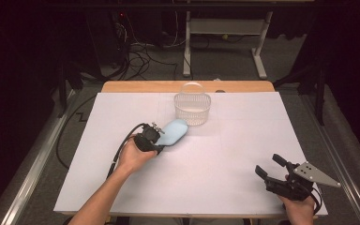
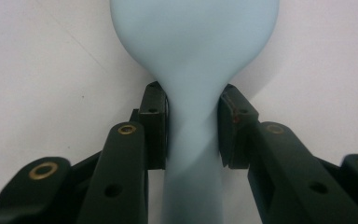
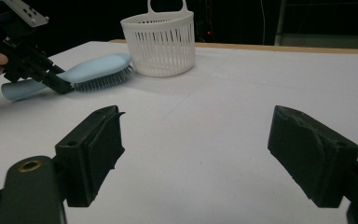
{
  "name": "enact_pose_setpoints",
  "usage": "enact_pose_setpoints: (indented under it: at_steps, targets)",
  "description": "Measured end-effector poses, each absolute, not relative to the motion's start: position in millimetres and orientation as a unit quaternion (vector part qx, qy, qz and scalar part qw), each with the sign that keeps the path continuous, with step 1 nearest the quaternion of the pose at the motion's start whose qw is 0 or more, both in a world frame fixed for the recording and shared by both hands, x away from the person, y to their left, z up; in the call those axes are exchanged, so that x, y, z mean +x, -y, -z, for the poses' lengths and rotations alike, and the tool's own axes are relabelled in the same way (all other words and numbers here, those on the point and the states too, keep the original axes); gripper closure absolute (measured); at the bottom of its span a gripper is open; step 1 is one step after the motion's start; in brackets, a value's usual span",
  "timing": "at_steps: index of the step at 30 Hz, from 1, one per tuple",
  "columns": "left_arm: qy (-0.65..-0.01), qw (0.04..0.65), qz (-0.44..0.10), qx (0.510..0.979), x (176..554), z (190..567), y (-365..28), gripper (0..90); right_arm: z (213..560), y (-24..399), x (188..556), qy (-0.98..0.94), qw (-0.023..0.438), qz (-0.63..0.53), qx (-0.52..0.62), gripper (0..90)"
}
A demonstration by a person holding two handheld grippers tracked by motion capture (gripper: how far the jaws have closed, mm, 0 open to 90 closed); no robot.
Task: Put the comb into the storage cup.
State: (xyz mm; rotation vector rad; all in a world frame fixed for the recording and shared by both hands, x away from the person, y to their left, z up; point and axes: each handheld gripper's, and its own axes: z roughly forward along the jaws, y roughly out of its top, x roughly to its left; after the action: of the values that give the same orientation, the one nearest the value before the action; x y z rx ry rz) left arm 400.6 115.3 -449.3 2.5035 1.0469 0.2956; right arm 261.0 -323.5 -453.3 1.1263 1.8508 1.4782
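Left gripper view shows the left claw (image 2: 193, 126) clamped on the neck of the pale blue hairbrush (image 2: 193, 51), which lies bristles-down on the bench (image 1: 225, 154) just in front of the white basket (image 1: 192, 108). This looks like the pick-up step; next probably comes a lift and tilt into the basket. The right claw (image 1: 273, 166) rests wide apart, idle.

On the desk (image 1: 225, 154), your hairbrush (image 1: 174, 131) lies just in front and to the left of the basket (image 1: 192, 108), which stands near the far edge. Your left hand-held gripper (image 1: 157, 138) sits at the brush's handle end; your right hand-held gripper (image 1: 273, 167) is well apart, at the near right corner.
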Motion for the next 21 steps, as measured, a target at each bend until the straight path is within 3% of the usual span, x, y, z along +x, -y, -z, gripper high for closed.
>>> enact_pose_setpoints:
  at_steps: [21]
  targets:
    - [-0.371, 0.237, -0.113, 0.891, 390.9, 444.5, -121.3, 68.8, 453.5, 323.1, 261.2, -0.684, 0.257, -0.543, 0.414, 18.4]
